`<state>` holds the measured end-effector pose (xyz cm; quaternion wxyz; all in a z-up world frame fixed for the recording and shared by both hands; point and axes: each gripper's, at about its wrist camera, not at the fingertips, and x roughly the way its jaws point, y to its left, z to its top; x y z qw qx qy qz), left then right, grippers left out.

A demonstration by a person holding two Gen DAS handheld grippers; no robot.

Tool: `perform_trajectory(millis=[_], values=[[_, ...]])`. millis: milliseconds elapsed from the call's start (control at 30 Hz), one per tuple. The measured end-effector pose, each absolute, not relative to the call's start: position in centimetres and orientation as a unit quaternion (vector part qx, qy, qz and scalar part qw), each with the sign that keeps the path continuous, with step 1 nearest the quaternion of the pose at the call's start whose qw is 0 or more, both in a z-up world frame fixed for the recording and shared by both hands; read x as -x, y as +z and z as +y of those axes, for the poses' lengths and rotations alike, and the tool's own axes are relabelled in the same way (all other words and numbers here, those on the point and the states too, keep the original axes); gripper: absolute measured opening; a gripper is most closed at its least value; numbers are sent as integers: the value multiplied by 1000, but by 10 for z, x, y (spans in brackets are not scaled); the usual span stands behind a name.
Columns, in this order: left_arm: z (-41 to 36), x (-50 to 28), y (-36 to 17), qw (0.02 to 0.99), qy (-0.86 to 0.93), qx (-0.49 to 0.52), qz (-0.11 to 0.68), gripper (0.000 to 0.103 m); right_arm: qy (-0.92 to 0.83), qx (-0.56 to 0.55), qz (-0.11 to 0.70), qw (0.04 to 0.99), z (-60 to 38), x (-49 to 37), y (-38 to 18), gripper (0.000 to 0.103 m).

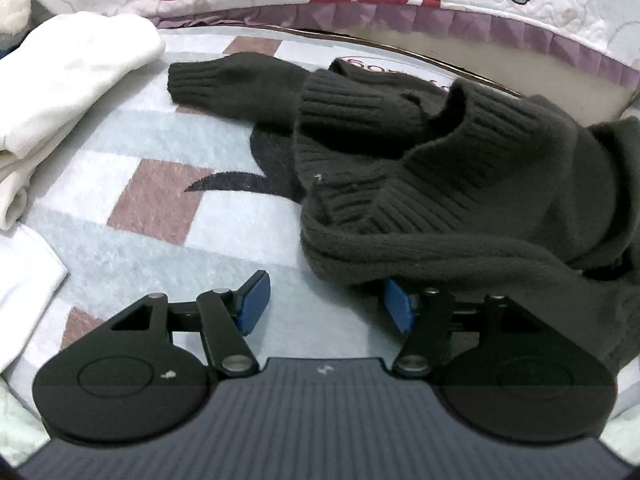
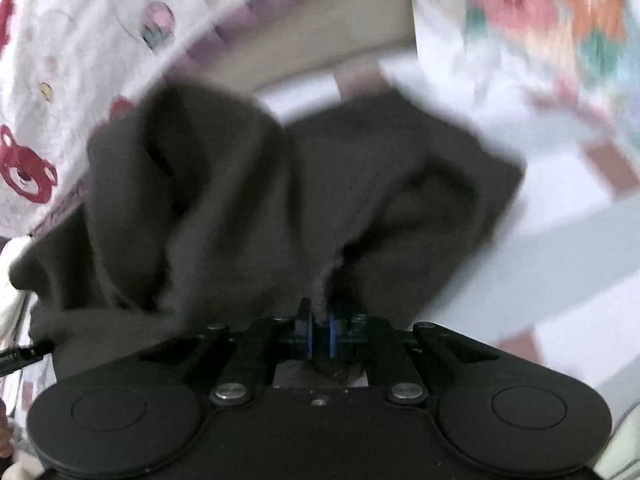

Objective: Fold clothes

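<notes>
Right tool [image 2: 320,330]: jaws narrow, pinching a fold of the dark sweater [image 2: 248,208], whose bulk spreads ahead of it and to its left; left tool [image 1: 326,304]: jaws wide, nothing between the pads, sweater's [image 1: 460,184] lower roll draped over its right finger [image 1: 396,308], one sleeve [image 1: 236,84] running far ahead-left across the checked rug [image 1: 160,200]; folded white cloth [image 1: 68,84] far left; judged: left tool nearer the free edge.

Dk sweater [image 1: 460,168] on checked blanket [image 1: 160,208]
</notes>
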<state>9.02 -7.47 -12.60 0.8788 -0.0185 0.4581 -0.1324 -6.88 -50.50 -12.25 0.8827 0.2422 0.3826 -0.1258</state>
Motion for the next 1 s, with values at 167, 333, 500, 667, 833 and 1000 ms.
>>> perform_trajectory(millis=[167,333,500,667,833,1000], values=[[-73,-83,-116,872,-157,38,462,62,-193,-144,280,929,-517,75,-27,3],[-77,-75,-96,871,-195,52,449,62,-288,-44,247,924,-526,109,20,0],[-85,-74,-105,854,-214,52,472,63,-263,-125,330,898,-534,126,-33,1],[-101,-76,-122,850,-215,5,482,63,-154,-213,374,889,-519,102,-75,14],[-103,-79,-132,855,-192,-35,481,63,-165,-233,405,869,-519,77,-97,46],[-90,-87,-126,855,-177,-33,486,63,-199,-290,419,837,-539,81,-121,46]])
